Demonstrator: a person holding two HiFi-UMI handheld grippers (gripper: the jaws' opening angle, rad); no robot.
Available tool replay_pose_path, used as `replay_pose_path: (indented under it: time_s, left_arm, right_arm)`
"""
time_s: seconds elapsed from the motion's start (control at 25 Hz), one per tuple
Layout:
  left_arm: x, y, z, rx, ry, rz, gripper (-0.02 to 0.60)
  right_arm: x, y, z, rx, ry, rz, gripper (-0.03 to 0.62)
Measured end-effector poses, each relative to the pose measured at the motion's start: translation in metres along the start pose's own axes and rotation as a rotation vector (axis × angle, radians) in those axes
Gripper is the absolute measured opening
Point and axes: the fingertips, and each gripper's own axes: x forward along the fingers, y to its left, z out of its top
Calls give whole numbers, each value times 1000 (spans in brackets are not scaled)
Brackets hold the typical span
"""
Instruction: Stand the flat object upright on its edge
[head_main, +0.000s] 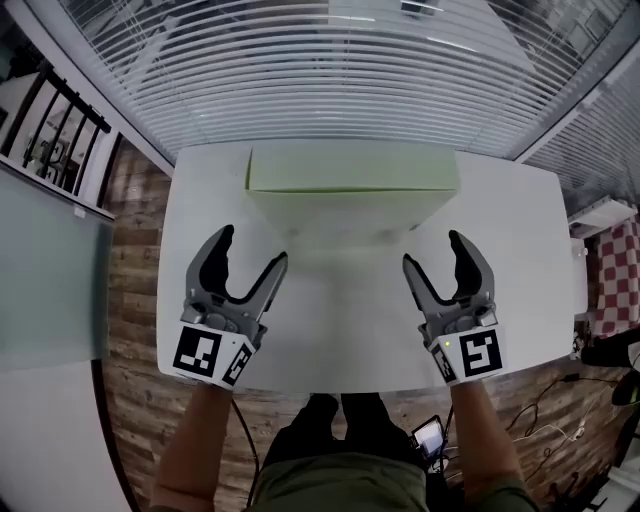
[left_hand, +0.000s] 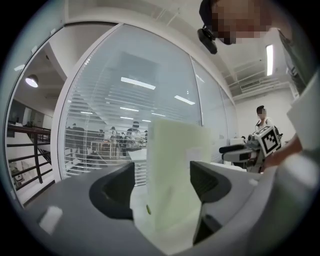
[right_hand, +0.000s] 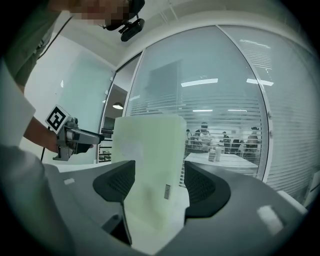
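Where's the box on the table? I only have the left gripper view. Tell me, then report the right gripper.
Observer: In the head view, the pale green box stands upright on its long edge, toward the far side of the white table, about midway across.
Operator: Now the right gripper.
Observer: The right gripper has its jaws apart and nothing clamped. The box shows ahead through the gap.
Operator: Give me both grippers against the box.
Observer: In the head view, the left gripper and the right gripper flank the box's near face. No contact is visible.
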Motion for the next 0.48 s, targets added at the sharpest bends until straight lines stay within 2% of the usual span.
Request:
replay_pose_path:
  time_s: [0.32, 0.48]
  left_arm:
    - [-35, -26, 37, 42, -26, -34, 291]
    - [-47, -42, 51, 61, -39, -55, 265]
  right_arm:
    - [-33, 17, 36, 10, -27, 17, 307]
    - [-49, 22, 49, 18, -43, 20, 279]
